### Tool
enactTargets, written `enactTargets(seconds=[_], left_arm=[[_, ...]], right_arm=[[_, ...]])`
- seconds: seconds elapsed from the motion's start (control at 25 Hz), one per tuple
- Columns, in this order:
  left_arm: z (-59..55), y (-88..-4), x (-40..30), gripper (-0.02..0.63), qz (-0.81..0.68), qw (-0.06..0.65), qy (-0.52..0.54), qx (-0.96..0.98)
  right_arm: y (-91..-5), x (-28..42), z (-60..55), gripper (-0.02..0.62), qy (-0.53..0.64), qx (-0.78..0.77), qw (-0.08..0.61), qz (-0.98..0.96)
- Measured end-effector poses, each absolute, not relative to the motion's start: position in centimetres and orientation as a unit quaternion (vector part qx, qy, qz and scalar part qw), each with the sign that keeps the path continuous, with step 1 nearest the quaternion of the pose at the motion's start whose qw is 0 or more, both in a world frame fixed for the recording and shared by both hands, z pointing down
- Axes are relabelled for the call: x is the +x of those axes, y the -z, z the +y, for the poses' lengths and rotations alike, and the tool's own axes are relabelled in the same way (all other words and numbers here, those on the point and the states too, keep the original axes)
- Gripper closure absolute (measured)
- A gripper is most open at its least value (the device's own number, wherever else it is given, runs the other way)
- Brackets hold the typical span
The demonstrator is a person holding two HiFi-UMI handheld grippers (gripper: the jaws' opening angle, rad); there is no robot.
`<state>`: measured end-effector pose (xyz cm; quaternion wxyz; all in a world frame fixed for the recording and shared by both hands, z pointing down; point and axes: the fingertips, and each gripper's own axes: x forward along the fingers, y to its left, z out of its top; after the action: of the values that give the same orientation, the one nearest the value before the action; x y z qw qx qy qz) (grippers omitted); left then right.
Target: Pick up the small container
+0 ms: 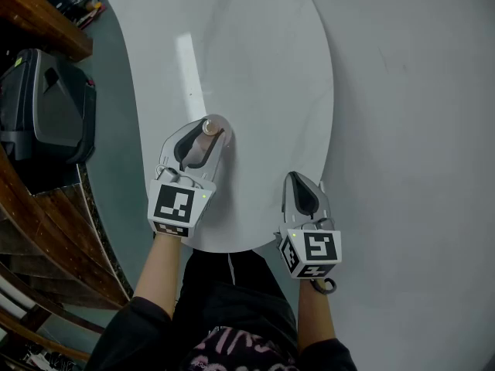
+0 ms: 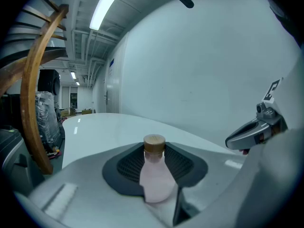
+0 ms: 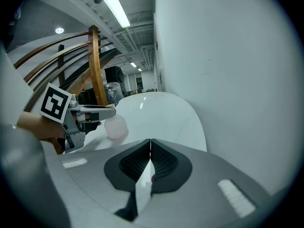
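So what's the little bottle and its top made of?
The bottle looks pale pink and matte, so probably frosted plastic or glass; I can't tell which. The top is tan with faint grain, likely wood or cork.

White oval table [image 1: 255,60], black case [image 1: 42,114], curved wooden rail [image 2: 32,80]

**White table, one container**

A glossy white table [image 1: 263,76] with a rounded far end is stretching ahead. A small pink container [image 1: 210,127], cork-capped, is standing upright near my edge; whether it is touching, I cannot tell.
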<state>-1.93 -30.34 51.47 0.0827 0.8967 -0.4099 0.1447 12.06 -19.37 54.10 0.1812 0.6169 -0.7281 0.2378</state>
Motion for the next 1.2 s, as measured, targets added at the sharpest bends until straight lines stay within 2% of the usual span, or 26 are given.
enactTargets(seconds=[1.2], left_arm=[[-29.4,-48.2,-1.6,0.474,-0.407,0.062,-0.135,0.901]], right_arm=[[-51.8,12.7,-19.8,0.581,-0.222,0.62,0.163,-0.735]])
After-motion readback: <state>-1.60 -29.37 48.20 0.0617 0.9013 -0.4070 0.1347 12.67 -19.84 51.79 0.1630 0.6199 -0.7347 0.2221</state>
